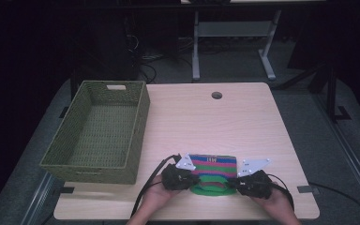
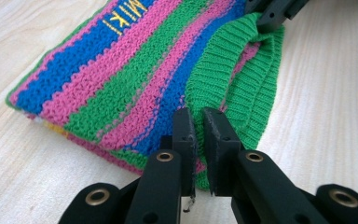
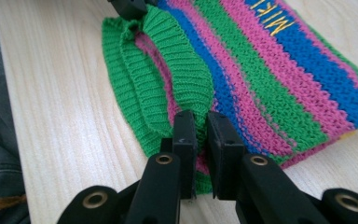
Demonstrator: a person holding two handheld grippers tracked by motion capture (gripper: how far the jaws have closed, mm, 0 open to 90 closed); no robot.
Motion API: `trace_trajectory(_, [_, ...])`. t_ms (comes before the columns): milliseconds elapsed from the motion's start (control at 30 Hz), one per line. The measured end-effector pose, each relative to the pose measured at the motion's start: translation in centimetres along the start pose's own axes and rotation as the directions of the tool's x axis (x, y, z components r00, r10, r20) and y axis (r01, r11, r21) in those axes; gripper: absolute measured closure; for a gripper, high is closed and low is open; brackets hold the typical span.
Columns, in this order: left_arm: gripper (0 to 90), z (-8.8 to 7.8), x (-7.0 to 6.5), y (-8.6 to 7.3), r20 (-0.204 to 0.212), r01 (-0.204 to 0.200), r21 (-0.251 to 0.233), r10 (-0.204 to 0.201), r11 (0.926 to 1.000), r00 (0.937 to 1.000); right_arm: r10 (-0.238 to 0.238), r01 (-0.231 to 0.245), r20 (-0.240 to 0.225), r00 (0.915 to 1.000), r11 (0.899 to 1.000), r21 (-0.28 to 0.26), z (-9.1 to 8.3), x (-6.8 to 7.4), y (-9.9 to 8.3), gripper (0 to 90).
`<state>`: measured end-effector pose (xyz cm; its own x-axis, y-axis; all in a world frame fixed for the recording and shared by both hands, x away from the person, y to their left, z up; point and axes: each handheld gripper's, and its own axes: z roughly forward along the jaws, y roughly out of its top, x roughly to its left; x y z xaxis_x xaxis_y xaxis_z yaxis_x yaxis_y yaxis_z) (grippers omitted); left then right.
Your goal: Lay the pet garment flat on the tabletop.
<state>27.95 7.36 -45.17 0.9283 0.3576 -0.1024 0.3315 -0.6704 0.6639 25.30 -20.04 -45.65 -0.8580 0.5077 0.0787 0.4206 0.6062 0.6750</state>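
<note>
Striped knit piece (image 1: pixel 213 169) sits bottom centre of the table (image 1: pixel 243 122), long axis left-right. Left gripper (image 1: pixel 193 179) and right gripper (image 1: pixel 230 183) each clamp one end of its green ribbed edge, basket (image 1: pixel 138 136) off left.

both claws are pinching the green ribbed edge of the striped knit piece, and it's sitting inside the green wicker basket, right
Not quite. The striped knit piece lies on the wooden table, to the right of the green wicker basket, not inside it, as the high view shows. The rest holds: the left claw and right claw are each shut on its green ribbed edge.
</note>
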Motion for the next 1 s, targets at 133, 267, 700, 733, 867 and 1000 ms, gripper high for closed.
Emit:
trace_trajectory(133, [84.3,-0.2,-0.2,0.1,0.007,0.000,-0.005,0.000,1.0000,1.0000,0.009,-0.009,-0.023,0.9997,0.999,-0.031,-0.5,-0.3,-0.1,82.4])
trace_trajectory(267, [84.7,-0.5,-0.3,0.1,0.018,0.020,-0.028,-0.019,0.9994,0.9996,0.013,-0.015,-0.045,0.9989,0.999,-0.050,-1.0,-0.3,-0.2,82.6])
trace_trajectory(700, [84.8,-1.7,-0.5,0.1,0.035,0.032,-0.056,-0.030,0.9979,0.9989,0.001,-0.009,-0.100,0.9950,0.997,-0.081,-1.6,0.1,0.1,82.9])
trace_trajectory(733, [84.8,-1.8,-0.5,0.1,0.035,0.034,-0.060,-0.032,0.9976,0.9989,0.001,-0.009,-0.103,0.9947,0.997,-0.079,-1.5,0.1,0.1,82.8])
trace_trajectory(867, [84.7,-2.0,-0.5,0.0,0.046,0.041,-0.058,-0.038,0.9975,0.9982,-0.002,-0.007,-0.120,0.9928,0.997,-0.073,-1.6,0.2,0.1,82.6])
trace_trajectory(1000, [84.7,-2.1,-0.7,0.0,0.054,0.043,-0.057,-0.040,0.9975,0.9977,-0.003,-0.005,-0.130,0.9915,0.998,-0.061,-1.5,0.3,0.1,82.7])
